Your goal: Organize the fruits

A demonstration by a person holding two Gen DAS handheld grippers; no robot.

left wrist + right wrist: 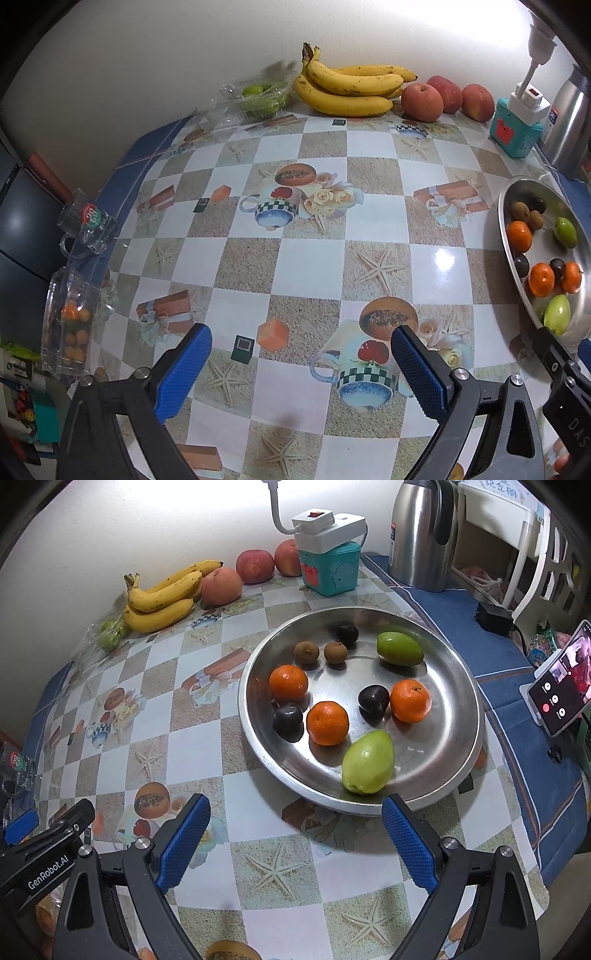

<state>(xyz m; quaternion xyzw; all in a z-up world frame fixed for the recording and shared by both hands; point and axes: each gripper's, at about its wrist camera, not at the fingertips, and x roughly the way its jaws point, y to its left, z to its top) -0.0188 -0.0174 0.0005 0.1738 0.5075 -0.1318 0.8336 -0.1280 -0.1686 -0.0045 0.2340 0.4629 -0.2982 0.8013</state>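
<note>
Right wrist view: right gripper (295,843) spread wide, empty, hovering over the table (273,878) just short of the steel tray (469,686). The tray holds mixed fruit: three oranges (327,723), three dark plums (373,700), two brown longans (306,652), and two green fruits, the near one (367,762) against the front rim and the far one (399,648) at the back. Bananas (162,598) and apples (221,585) sit along the wall, well apart from the tray.

Left wrist view: left gripper (301,369) also released, nothing between the pads, over bare table. Clear box of small orange fruits (72,328) at the left table edge; another clear box with green fruits (258,96) at the back beside the bananas (347,88). Glass mug (86,221) near the left edge.

Judgement: sorting looks barely started, since the tray is still mixed. The boxes look like the destinations, though I can't confirm that.

Risks:
- Round fruit on smooth steel: a pad nudging an orange or plum could send it rolling into its neighbours, and the middle ones sit close together.
- The near green fruit leans on the rim; an off-centre pinch could squirt it out over the edge onto the table.
- Plums look soft, so a hard squeeze may bruise them.
- The left box sits right at the table edge; a push while dropping fruit in could tip it off.
- The mug is close to that box, so a careless swing of the left gripper could clip it.
</note>
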